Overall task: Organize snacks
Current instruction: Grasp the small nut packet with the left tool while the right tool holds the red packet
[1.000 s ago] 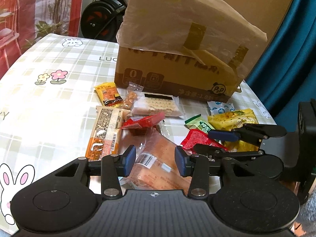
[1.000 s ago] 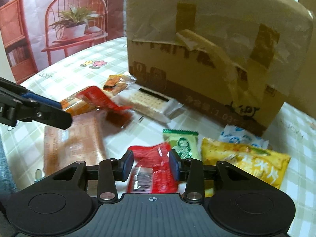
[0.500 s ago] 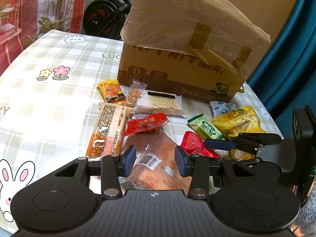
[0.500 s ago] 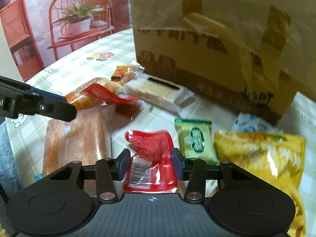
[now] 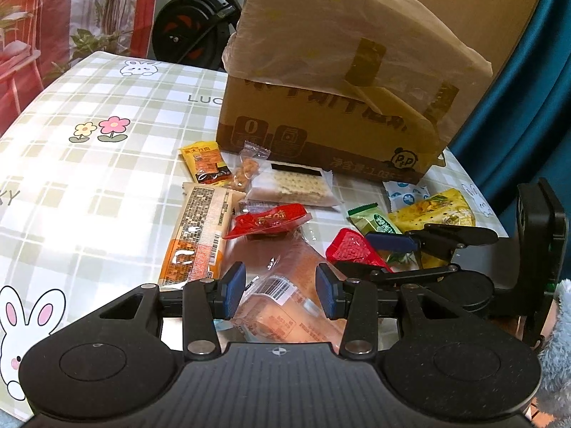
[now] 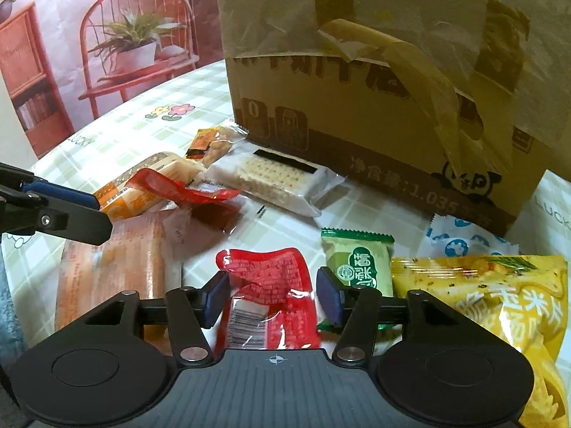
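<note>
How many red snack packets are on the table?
2. One red packet lies between the right hand-held gripper's opening jaws; the other lies mid-table before the cracker pack. More may be hidden.

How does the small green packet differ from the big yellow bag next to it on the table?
The green packet is much smaller than the yellow bag. The green packet is plain pale green with a round dark-green logo, while the yellow bag shows printed snack pieces and large white characters. The green packet lies nearer the red packet; the yellow bag lies on its far side. Both lie flat and sealed on the checked tablecloth.
</note>
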A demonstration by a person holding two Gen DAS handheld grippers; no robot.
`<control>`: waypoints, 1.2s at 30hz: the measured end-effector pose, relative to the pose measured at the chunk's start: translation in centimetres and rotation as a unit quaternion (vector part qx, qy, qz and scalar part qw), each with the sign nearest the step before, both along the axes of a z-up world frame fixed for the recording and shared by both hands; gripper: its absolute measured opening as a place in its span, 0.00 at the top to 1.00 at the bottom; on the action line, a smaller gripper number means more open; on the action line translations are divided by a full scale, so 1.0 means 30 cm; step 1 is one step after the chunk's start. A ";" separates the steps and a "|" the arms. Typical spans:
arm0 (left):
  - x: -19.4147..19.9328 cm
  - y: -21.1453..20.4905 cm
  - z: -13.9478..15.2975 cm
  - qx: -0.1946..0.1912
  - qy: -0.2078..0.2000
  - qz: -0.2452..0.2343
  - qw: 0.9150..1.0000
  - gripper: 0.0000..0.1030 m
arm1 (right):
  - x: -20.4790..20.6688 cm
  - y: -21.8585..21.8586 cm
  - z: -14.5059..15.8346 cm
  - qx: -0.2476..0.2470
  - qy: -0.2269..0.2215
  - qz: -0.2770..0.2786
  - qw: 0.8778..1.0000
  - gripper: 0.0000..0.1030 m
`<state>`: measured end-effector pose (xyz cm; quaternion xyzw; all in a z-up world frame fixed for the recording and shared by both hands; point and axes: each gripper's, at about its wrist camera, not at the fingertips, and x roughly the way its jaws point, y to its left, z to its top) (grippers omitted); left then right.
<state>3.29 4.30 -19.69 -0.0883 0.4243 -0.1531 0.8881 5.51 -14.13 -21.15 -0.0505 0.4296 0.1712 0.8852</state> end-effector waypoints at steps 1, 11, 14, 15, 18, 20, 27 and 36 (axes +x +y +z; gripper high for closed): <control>0.001 -0.001 -0.001 0.001 0.000 -0.001 1.000 0.57 | 0.000 0.001 -0.001 0.000 -0.002 0.000 1.000 0.50; -0.002 0.011 0.012 -0.006 -0.007 0.007 1.000 0.57 | -0.047 -0.006 0.006 0.009 -0.010 -0.016 1.000 0.58; -0.001 0.035 0.041 -0.016 -0.019 0.013 1.000 0.57 | -0.069 -0.020 0.016 0.023 -0.016 -0.031 0.999 0.58; 0.001 0.044 0.051 -0.020 -0.024 0.016 0.999 0.57 | -0.073 -0.024 0.021 0.027 -0.018 -0.034 0.999 0.58; 0.023 0.070 0.088 -0.020 -0.041 0.028 0.999 0.57 | -0.076 -0.038 0.042 0.037 -0.027 -0.041 0.998 0.58; 0.049 0.079 0.107 -0.006 -0.053 0.028 0.998 0.59 | -0.073 -0.039 0.058 0.044 -0.034 -0.046 0.997 0.58; 0.192 0.003 0.110 0.060 -0.087 -0.038 0.994 0.73 | -0.064 -0.050 0.114 0.068 -0.056 -0.054 0.995 0.59; 0.369 -0.065 -0.025 0.085 -0.044 -0.059 0.994 0.72 | -0.068 -0.080 0.163 0.077 -0.074 -0.061 0.992 0.59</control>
